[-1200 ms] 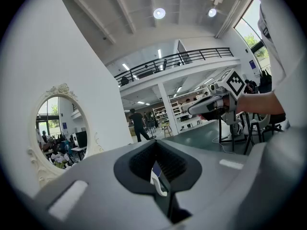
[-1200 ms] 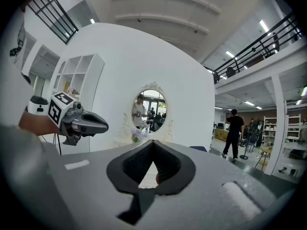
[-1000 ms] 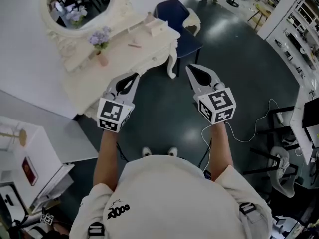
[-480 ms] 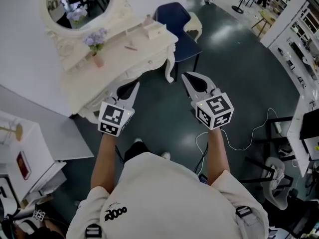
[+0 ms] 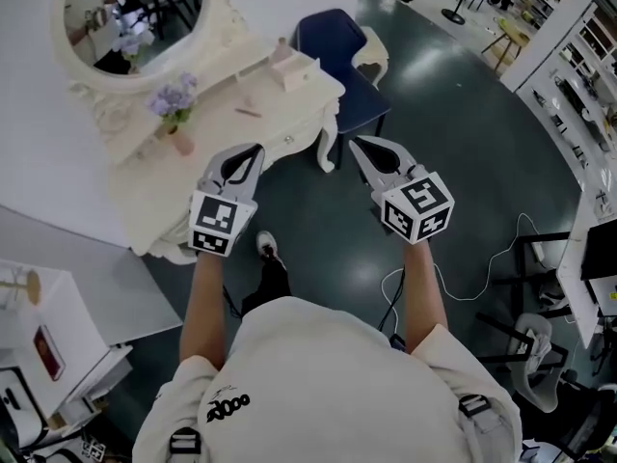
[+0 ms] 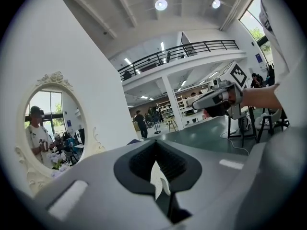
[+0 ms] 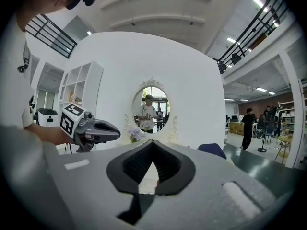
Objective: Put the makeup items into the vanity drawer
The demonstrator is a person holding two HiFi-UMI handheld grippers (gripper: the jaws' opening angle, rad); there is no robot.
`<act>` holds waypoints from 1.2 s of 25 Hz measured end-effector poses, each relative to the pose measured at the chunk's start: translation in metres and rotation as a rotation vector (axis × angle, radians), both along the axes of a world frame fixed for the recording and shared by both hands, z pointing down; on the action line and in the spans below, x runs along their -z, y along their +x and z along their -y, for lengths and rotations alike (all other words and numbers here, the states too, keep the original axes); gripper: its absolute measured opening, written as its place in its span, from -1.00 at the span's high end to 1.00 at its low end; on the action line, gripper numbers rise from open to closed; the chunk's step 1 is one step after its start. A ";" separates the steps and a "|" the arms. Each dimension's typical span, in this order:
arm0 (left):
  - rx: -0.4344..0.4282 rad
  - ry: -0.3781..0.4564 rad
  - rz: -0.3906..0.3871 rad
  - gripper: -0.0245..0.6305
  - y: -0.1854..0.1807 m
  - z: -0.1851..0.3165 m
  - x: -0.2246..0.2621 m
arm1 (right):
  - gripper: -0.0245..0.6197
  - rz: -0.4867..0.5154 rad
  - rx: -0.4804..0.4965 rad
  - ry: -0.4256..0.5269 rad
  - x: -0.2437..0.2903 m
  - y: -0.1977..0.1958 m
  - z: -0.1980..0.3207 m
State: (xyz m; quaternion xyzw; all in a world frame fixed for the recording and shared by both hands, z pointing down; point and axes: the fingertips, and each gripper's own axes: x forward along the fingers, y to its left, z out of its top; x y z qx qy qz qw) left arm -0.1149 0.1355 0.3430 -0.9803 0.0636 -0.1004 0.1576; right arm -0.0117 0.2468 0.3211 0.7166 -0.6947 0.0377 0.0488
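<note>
The cream vanity table [image 5: 207,152] stands at the upper left of the head view under an oval mirror [image 5: 130,13]. A thin pink makeup item [image 5: 249,112] and a small pale box [image 5: 286,66] lie on its top. Its drawer front [image 5: 281,143] looks closed. My left gripper [image 5: 253,149] is shut and empty, its tips just before the vanity's front edge. My right gripper [image 5: 355,145] is also shut and empty, over the dark floor to the right of the vanity leg. Both gripper views show pads meeting with nothing between them: left gripper [image 6: 154,142], right gripper [image 7: 152,142].
A vase of purple flowers [image 5: 172,104] stands on the vanity's left side. A blue chair [image 5: 337,51] sits behind the vanity's right end. A white shelf unit [image 5: 58,326] is at the lower left, and a cable [image 5: 482,268] lies on the floor at the right.
The person has stepped toward the vanity, one foot now forward. Both grippers have moved closer to it, still shut. The left one now reaches its front edge.
</note>
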 end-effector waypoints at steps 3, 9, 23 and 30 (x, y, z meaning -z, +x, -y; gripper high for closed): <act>0.009 0.000 -0.011 0.87 0.022 0.047 0.002 | 0.92 -0.016 0.000 0.008 0.008 0.020 0.044; 0.014 -0.005 -0.019 0.87 0.062 0.148 0.015 | 0.92 -0.050 0.026 0.008 0.025 0.047 0.152; 0.028 -0.098 0.027 0.87 0.111 0.277 -0.003 | 0.91 -0.042 0.078 -0.138 -0.013 0.073 0.301; 0.093 -0.139 0.067 0.87 0.127 0.299 -0.029 | 0.91 -0.093 0.126 -0.190 -0.044 0.092 0.338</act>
